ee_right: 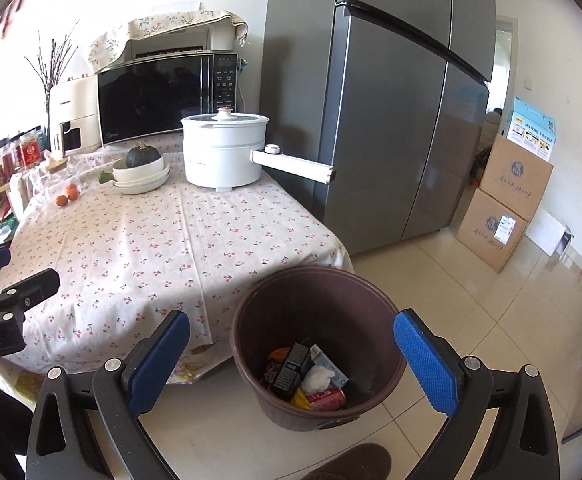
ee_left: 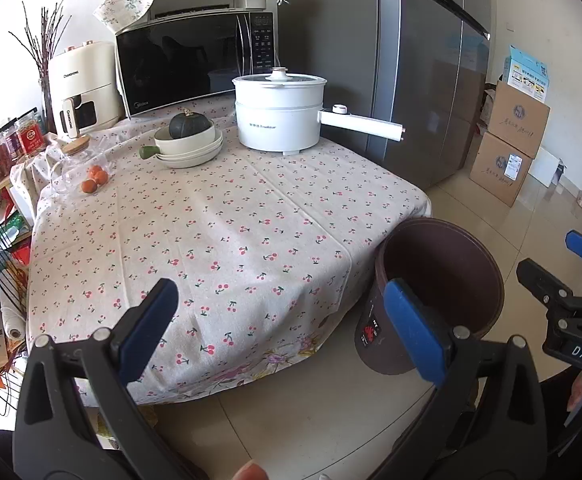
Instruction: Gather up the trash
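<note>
A dark brown trash bin [ee_right: 371, 292] stands on the tiled floor by the table's near right corner; it also shows in the left wrist view [ee_left: 487, 248]. Inside lie several pieces of trash: a red can [ee_right: 328, 397], white crumpled tissue [ee_right: 316, 378], a black ribbed item [ee_right: 291, 368], a light blue carton [ee_right: 329, 366]. My right gripper [ee_right: 291, 356] is open and empty, held above the bin. My left gripper [ee_left: 281, 324] is open and empty over the table's front edge, left of the bin.
The table [ee_left: 227, 224] has a cherry-print cloth and carries a white electric pot [ee_left: 279, 118], stacked bowls with a green squash [ee_left: 189, 142], small oranges [ee_left: 95, 180], a microwave [ee_left: 195, 64] and an air fryer [ee_left: 81, 88]. A grey fridge [ee_right: 391, 120] and cardboard boxes [ee_right: 503, 208] stand at the right.
</note>
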`<action>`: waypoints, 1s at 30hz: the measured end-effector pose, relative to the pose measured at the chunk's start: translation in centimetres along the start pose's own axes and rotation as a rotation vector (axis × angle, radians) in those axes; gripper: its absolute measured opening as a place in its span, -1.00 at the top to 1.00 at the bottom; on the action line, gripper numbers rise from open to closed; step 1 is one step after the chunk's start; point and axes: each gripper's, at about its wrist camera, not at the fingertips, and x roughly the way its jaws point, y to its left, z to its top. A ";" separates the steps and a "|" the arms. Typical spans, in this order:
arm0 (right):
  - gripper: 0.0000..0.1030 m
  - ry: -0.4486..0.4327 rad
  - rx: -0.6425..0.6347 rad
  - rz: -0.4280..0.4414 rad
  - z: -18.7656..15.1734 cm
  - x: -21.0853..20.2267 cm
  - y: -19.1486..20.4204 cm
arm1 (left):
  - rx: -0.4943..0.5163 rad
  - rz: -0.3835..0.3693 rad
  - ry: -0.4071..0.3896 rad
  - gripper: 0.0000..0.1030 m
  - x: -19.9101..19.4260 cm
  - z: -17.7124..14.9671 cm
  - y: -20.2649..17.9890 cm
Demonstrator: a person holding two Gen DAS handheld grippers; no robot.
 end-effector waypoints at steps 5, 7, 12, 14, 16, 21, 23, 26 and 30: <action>-1.00 0.004 0.011 0.003 -0.2 0.1 0.0 | 0.010 -0.007 -0.003 -0.99 0.0 -0.1 -0.2; -1.00 0.001 0.011 0.001 -0.2 0.1 0.0 | 0.019 -0.005 -0.010 -0.99 -0.1 -0.2 -0.4; -1.00 0.003 0.008 0.006 -0.2 0.1 0.1 | 0.023 -0.009 -0.009 -0.99 -0.1 -0.2 -0.6; -1.00 0.003 0.004 0.007 -0.2 0.2 0.2 | 0.019 -0.011 -0.006 -0.99 -0.1 -0.2 -0.6; -1.00 0.002 0.000 0.005 -0.2 0.2 0.3 | 0.016 -0.015 -0.004 -0.99 -0.2 -0.2 -0.6; -1.00 0.003 0.001 0.007 -0.1 0.3 0.2 | 0.007 -0.023 -0.008 -0.99 -0.4 -0.2 -0.6; -1.00 0.004 0.001 0.005 -0.1 0.3 0.2 | 0.005 -0.027 -0.006 -0.99 -0.3 -0.2 -0.7; -1.00 0.006 0.003 0.008 -0.2 0.3 0.2 | 0.006 -0.028 -0.002 -0.99 -0.2 -0.2 -0.7; -1.00 0.003 0.007 0.009 -0.2 0.2 0.2 | 0.001 -0.027 0.003 -0.99 -0.1 -0.2 -0.7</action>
